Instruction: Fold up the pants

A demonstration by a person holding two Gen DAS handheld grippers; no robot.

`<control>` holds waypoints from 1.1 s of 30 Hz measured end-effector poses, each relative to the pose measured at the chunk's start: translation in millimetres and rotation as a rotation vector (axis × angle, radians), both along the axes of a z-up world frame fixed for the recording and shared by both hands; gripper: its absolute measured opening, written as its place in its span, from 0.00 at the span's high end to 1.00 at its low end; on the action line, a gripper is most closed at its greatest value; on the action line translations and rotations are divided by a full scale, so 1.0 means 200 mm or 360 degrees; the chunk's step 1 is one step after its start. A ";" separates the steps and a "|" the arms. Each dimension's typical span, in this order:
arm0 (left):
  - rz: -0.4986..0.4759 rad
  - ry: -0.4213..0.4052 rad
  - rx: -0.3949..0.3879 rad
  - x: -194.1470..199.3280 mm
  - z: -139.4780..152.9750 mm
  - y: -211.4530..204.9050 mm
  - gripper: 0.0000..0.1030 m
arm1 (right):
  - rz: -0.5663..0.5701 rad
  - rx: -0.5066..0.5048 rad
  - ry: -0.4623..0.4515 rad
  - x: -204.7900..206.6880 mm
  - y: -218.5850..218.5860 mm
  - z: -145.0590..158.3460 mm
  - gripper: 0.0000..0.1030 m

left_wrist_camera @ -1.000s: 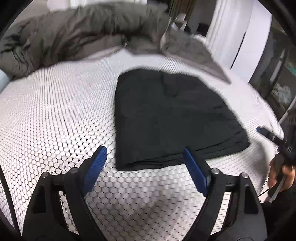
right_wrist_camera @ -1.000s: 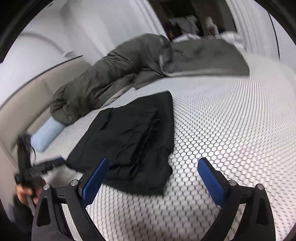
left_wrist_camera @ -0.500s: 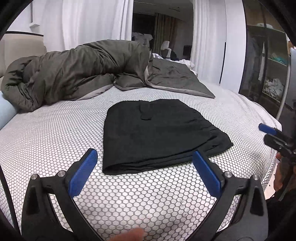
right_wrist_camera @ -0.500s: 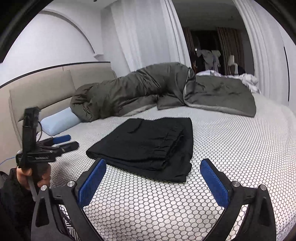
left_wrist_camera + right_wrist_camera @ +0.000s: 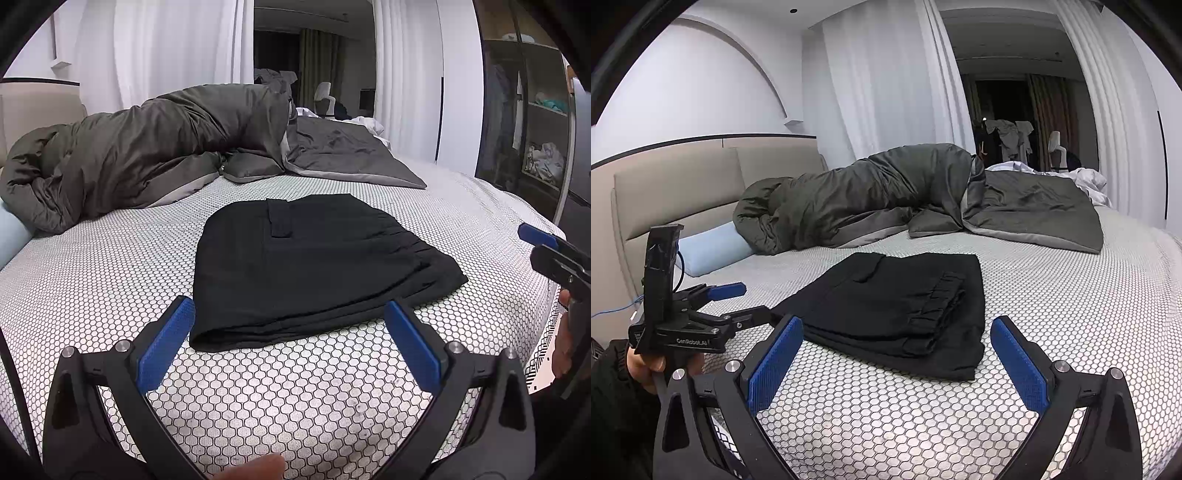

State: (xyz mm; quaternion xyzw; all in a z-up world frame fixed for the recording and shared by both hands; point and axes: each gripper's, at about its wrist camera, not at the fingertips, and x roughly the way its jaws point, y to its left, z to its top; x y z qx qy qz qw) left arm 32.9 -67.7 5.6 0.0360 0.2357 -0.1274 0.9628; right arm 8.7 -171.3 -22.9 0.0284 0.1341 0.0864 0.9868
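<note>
Folded pants (image 5: 314, 266) lie flat ahead of both wide-open, empty grippers, left gripper (image 5: 288, 332) nearer its folded edge, right gripper (image 5: 897, 354) facing the stacked cuffs.

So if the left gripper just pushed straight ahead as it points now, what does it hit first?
Probably the near folded edge of the black pants; the open left gripper points at them across bare bedsheet, though depth is unclear.

Both wrist views low over bed (image 5: 92, 280) edge, near, facing headboard side; shared: folded pants (image 5: 310, 266) (image 5: 901, 299), duvet (image 5: 886, 192).
</note>
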 end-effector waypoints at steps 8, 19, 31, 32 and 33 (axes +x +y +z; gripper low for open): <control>0.0019 0.0046 0.0046 0.05 -0.04 0.02 0.01 | 0.0031 -0.0038 0.0005 -0.01 0.05 -0.01 0.00; 0.0020 0.0037 0.0038 0.05 -0.04 0.05 0.01 | -0.0008 -0.0082 0.0019 -0.02 0.06 -0.01 0.00; 0.0023 0.0025 0.0029 0.04 -0.03 0.07 0.01 | -0.0015 -0.0081 0.0017 -0.01 0.05 -0.01 0.00; 0.0024 0.0025 0.0030 0.04 -0.03 0.06 0.01 | -0.0016 -0.0081 0.0016 -0.01 0.05 -0.01 0.00; 0.0023 0.0024 0.0030 0.04 -0.03 0.06 0.01 | -0.0014 -0.0079 0.0017 -0.01 0.05 -0.01 0.00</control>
